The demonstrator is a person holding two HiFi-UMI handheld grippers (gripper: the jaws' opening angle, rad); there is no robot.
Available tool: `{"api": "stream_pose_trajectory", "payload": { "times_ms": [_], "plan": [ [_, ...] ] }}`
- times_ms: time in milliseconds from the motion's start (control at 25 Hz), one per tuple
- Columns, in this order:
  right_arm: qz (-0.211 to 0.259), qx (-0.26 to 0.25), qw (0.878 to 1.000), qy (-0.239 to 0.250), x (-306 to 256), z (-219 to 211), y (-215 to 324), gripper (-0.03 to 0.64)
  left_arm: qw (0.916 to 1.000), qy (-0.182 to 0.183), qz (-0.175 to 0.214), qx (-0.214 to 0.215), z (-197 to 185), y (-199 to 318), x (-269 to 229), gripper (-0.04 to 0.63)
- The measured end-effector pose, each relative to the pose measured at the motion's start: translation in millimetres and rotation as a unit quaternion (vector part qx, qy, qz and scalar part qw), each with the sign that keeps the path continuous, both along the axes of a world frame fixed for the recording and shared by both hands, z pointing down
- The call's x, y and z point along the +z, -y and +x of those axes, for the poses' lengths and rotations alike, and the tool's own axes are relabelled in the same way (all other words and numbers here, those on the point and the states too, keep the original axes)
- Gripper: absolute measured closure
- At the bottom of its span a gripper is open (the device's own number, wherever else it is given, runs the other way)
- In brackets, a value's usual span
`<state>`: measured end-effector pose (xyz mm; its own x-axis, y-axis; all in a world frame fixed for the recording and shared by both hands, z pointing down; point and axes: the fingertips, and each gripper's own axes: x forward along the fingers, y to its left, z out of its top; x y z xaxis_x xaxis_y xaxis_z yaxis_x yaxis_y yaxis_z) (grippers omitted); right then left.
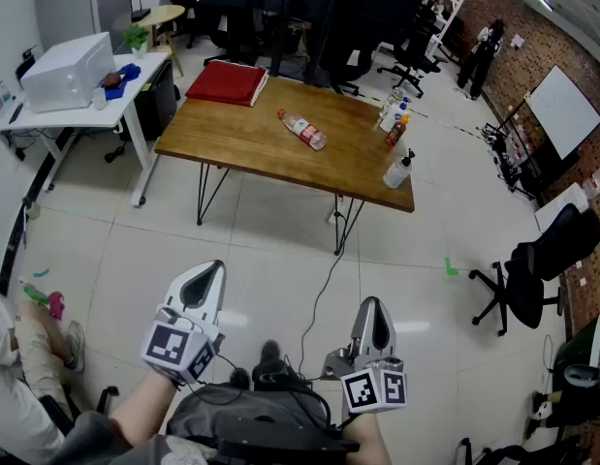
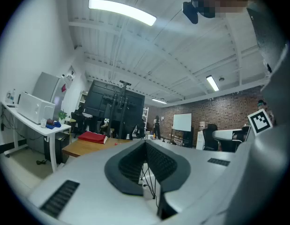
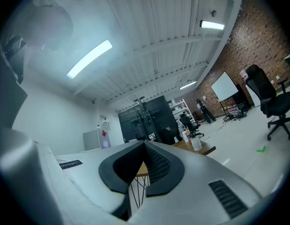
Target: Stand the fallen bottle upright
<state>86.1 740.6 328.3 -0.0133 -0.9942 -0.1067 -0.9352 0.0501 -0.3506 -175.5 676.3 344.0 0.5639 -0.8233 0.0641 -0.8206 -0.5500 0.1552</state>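
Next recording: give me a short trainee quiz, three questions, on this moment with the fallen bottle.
1. True or false: the fallen bottle lies on the wooden table.
2. Multiple choice: the left gripper and the right gripper are A) both shut and empty, away from the table; B) both wide open over the table; C) the left one shut on the bottle.
3. Fill in: in the head view, the pump bottle stands upright at the table's near ____ corner.
Key: 1 true; 2 A; 3 right.
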Motion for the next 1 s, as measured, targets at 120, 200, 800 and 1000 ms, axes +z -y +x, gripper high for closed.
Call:
{"api": "stream_pose_trajectory", "payload": {
  "times_ms": [120,200,800,1000],
  "plan": [
    [0.001,-0.004,1.000,-0.002,9,1,21,0.588,0.9999,0.002,0.011,-0.008,-1,19,3,0.563],
    [0.002,-0.009,1.000,-0.005,15,-1,39,0.588,0.9997,0.005,0.016,-0.015,-4,33,6,0.563],
    [0.008,-0.045,0.999,-0.007,44,40,269,0.588,0.9994,0.023,0.001,-0.026,47,239,40,0.563],
    [-0.003,-0.055,0.998,-0.014,49,66,360,0.588,0.9992,0.030,-0.002,-0.028,76,324,44,0.563]
  ]
}}
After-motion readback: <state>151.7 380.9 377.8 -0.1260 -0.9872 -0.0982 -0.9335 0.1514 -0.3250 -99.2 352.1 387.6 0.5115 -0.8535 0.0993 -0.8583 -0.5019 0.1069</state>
